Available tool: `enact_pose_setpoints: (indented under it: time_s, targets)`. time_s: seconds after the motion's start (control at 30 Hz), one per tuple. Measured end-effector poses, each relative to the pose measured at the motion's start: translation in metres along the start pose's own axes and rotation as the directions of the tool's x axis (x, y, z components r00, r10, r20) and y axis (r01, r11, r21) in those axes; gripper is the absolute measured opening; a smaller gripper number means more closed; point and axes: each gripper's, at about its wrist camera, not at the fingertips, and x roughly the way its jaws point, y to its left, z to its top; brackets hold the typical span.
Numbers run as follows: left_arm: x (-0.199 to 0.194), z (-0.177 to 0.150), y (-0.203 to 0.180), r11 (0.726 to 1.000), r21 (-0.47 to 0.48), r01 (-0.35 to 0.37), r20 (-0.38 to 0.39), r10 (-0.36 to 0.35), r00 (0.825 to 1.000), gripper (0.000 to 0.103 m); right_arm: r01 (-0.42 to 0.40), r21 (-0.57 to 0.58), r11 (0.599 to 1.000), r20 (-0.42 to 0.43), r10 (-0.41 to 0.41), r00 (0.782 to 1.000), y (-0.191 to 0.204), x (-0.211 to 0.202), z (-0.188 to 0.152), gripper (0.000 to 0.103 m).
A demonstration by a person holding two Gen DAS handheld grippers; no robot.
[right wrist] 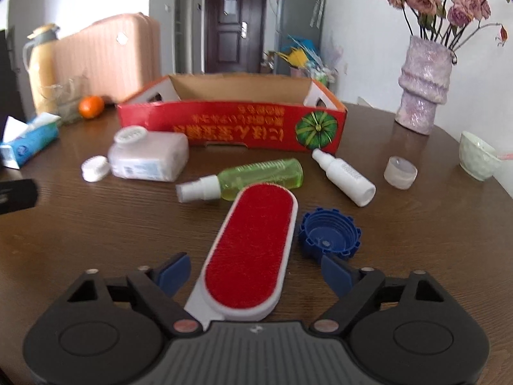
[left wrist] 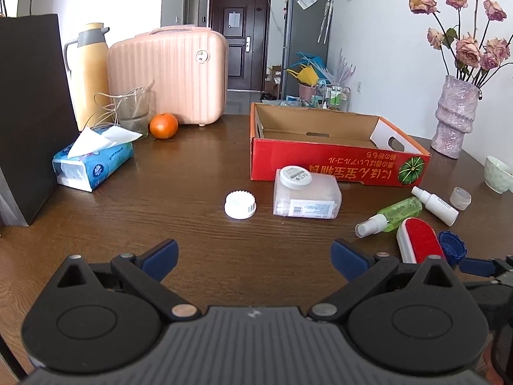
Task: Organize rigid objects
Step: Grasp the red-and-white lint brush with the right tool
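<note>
Although several small things lie scattered along the near side of the table (right wrist: 96, 224), the coming move turns, by my reading, on the red lint brush (right wrist: 253, 250), which lies straight ahead of the right gripper (right wrist: 253, 271) with its near end already between the two blue fingers.

Going left to right in the right wrist view: the left finger (right wrist: 174, 272) stands just clear of the brush's white rim, the brush fills the gap, and the right finger (right wrist: 336, 272) is also apart from it, close beside the blue cap (right wrist: 330, 234). The jaws stand apart, clamped on nothing.

The brush's long axis runs away from the gripper, tilted slightly rightward, its far end pointing at the green spray bottle (right wrist: 256, 176) and the red cardboard box (right wrist: 231, 122) beyond.

The left gripper (left wrist: 253, 256) is spread wide and empty over bare table, well left of the brush (left wrist: 416, 240), so the right hand is clearly nearer.
</note>
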Motion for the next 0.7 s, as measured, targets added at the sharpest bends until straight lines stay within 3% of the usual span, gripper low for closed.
enact_pose_setpoints:
  time_s: [0.07, 0.13, 0.23, 0.7]
  targets:
    - [0.003, -0.001, 0.002, 1.000, -0.003, -0.002, -0.005, 0.002, 1.000, 0.103, 0.007, -0.001, 1.000, -0.017, -0.007, 1.000, 0.002, 0.007, -0.001, 0.081]
    - [0.006, -0.002, 0.005, 1.000, -0.010, 0.004, -0.009, -0.004, 1.000, 0.103, -0.008, -0.005, 1.000, -0.006, 0.008, 1.000, 0.003, 0.008, -0.005, 0.067]
    - [0.009, -0.004, 0.006, 1.000, -0.013, 0.007, -0.013, -0.007, 1.000, 0.103, -0.022, -0.017, 1.000, 0.011, 0.022, 1.000, 0.006, 0.004, -0.009, 0.056]
    - [0.011, -0.005, 0.009, 1.000, -0.013, 0.000, -0.018, 0.000, 1.000, 0.103, -0.060, 0.013, 0.998, 0.076, 0.058, 0.995, 0.000, -0.011, -0.010, 0.055]
